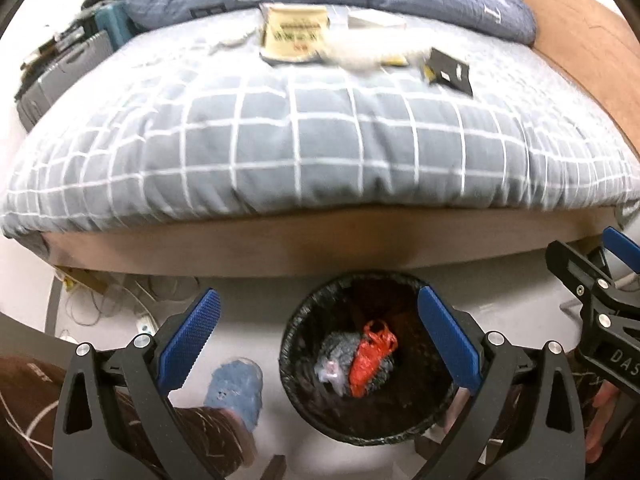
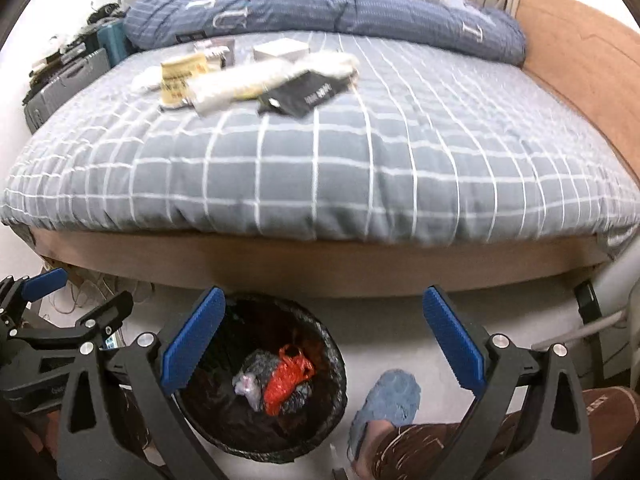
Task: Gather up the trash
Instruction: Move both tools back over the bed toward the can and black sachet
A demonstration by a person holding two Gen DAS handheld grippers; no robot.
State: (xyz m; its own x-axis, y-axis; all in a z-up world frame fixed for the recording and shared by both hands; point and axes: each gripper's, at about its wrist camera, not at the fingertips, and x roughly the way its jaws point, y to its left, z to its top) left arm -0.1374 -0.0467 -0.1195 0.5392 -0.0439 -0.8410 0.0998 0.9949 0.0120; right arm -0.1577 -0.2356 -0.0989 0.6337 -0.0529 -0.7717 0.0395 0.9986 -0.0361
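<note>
Grey checked duvet (image 2: 360, 168) covers the bed; blue quilt (image 2: 320, 4) bunched behind; grey suitcase (image 2: 60, 84) alongside.

I read "DAS" on the right gripper (image 1: 618, 356) | big pale "T" on the blue duvet (image 2: 478, 32) | packet (image 1: 294, 32) print too blurred for me

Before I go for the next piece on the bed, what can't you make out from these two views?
- Yellow packet print: blurred, both views.
- Black packet label: too small, blurred.
- Bin bottom: hidden under red bag.
- Boxes behind the white wrapper: partly covered.
</note>
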